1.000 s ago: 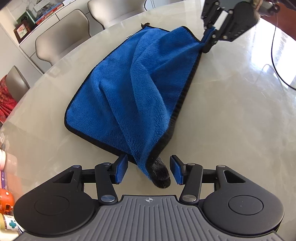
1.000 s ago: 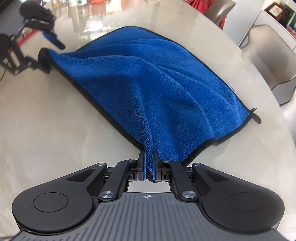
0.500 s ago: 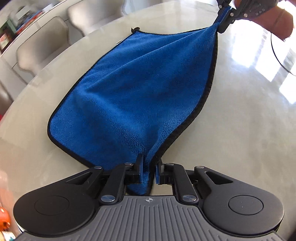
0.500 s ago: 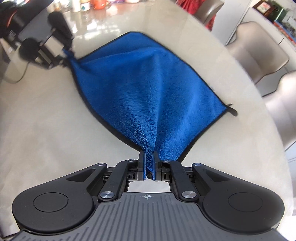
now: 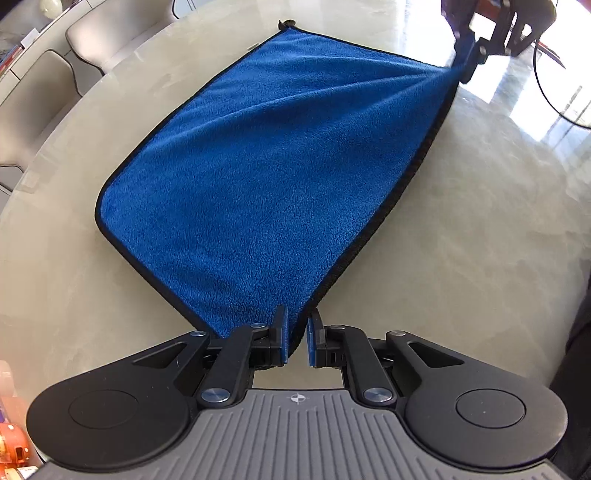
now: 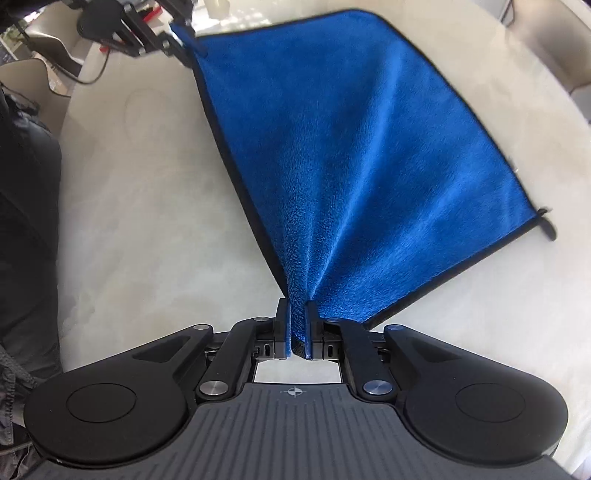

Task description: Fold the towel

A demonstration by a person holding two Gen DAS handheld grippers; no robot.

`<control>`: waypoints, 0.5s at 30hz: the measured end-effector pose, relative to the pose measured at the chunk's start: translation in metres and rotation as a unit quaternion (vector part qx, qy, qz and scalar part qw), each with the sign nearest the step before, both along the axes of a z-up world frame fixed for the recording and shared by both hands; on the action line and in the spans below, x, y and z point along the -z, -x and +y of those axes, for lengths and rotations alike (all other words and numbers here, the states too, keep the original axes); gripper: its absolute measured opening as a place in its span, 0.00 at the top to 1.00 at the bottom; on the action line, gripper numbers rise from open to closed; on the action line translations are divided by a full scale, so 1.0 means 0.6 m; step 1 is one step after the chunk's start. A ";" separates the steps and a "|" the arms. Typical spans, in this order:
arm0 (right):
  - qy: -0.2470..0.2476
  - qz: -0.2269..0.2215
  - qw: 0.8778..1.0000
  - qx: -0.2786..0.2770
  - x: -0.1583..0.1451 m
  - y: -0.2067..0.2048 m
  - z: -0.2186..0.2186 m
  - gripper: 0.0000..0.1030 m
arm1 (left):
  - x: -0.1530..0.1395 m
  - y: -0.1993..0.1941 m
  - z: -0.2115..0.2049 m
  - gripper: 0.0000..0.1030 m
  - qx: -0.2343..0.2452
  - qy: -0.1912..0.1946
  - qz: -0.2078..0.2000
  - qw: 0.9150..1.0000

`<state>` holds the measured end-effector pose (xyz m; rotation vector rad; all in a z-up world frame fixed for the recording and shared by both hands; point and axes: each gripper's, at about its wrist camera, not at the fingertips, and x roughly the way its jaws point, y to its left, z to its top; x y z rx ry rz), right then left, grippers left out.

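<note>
Tool tips point(image 6: 296, 325) (towel-hidden) point(image 6: 351, 147)

One blue fleece towel with black edging point(image 5: 280, 173) lies spread on one round, pale, marble-look table point(image 5: 461, 229). One small black hanging loop point(image 5: 282, 24) sticks out from its far corner. Two black two-finger grippers are in view: the left gripper point(image 5: 296, 334) near, the right gripper point(image 5: 466, 61) far right. Two beige padded chairs point(image 5: 110, 40) stand at far left. One thin black cable point(image 5: 550, 96) curves at far right.
</note>
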<state>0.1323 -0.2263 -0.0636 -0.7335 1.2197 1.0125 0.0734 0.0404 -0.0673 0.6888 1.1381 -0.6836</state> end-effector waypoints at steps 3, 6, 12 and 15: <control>0.013 0.021 1.000 0.010 0.006 0.009 -0.003 0.79 | 0.001 0.003 0.002 0.89 0.009 -0.008 0.008 1.000; 0.039 0.049 0.998 0.013 0.012 0.014 -0.005 0.73 | -0.007 -0.008 0.007 0.86 0.010 -0.008 0.024 1.000; 0.036 0.009 0.998 0.056 -0.015 0.003 -0.019 0.73 | -0.030 -0.012 0.036 0.84 0.017 -0.006 0.034 0.999; -0.003 -0.038 0.994 0.101 -0.043 -0.029 -0.018 0.72 | -0.053 -0.047 0.048 0.72 -0.006 0.006 0.002 1.000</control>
